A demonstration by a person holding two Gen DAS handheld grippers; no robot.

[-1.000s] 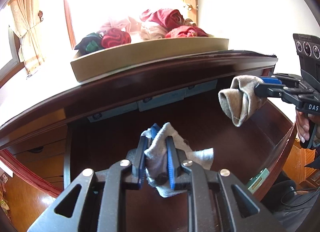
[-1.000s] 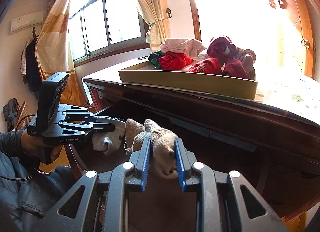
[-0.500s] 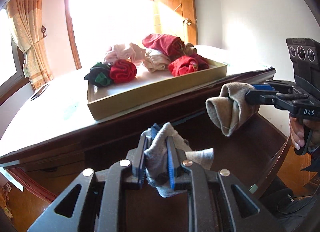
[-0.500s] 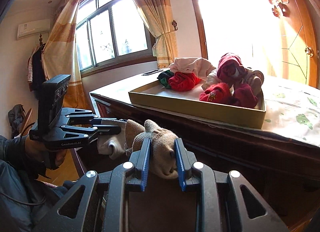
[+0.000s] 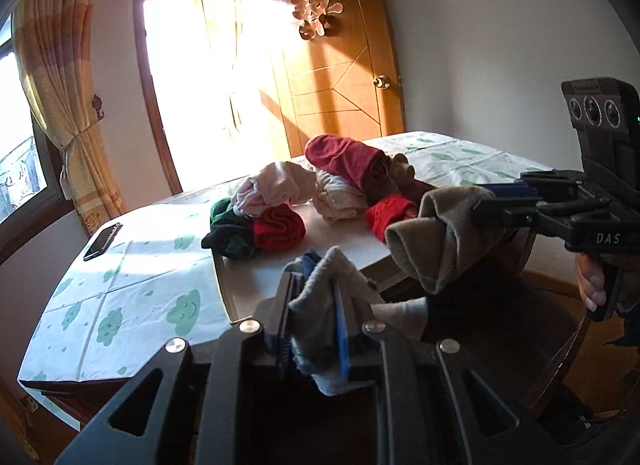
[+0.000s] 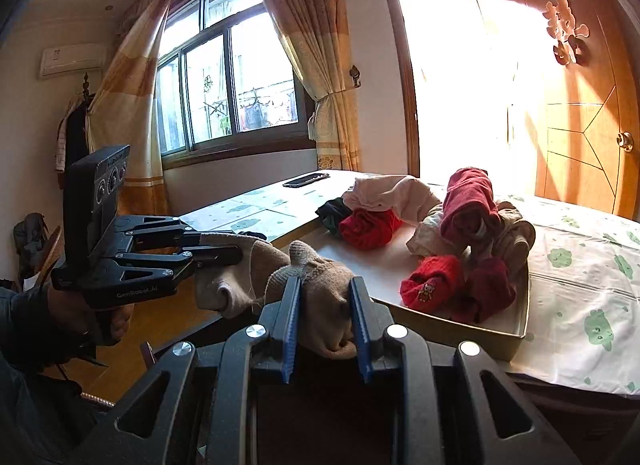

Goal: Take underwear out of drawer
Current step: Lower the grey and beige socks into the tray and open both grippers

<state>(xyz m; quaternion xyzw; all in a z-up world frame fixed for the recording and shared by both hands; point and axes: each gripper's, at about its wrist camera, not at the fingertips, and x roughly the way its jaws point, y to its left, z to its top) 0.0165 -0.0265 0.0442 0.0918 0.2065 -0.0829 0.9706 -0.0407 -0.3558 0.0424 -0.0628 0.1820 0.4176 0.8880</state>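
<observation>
Underwear is pinched in both claws, a grey bundle [image 5: 320, 297] by the left gripper [image 5: 310, 321], a beige bundle [image 6: 324, 305] by the right gripper [image 6: 325, 325], above the tray [image 6: 460, 331], where loose folds could be snagged.

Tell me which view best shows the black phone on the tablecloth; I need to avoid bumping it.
The left wrist view: the flat black phone lies seen from above on the cloud-print tablecloth, left of the shallow cardboard tray. The right wrist view shows it farther off, edge-on.

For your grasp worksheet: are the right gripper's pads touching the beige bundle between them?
Touching. The right wrist view shows both blue pads pressed into the beige bundle.
</observation>
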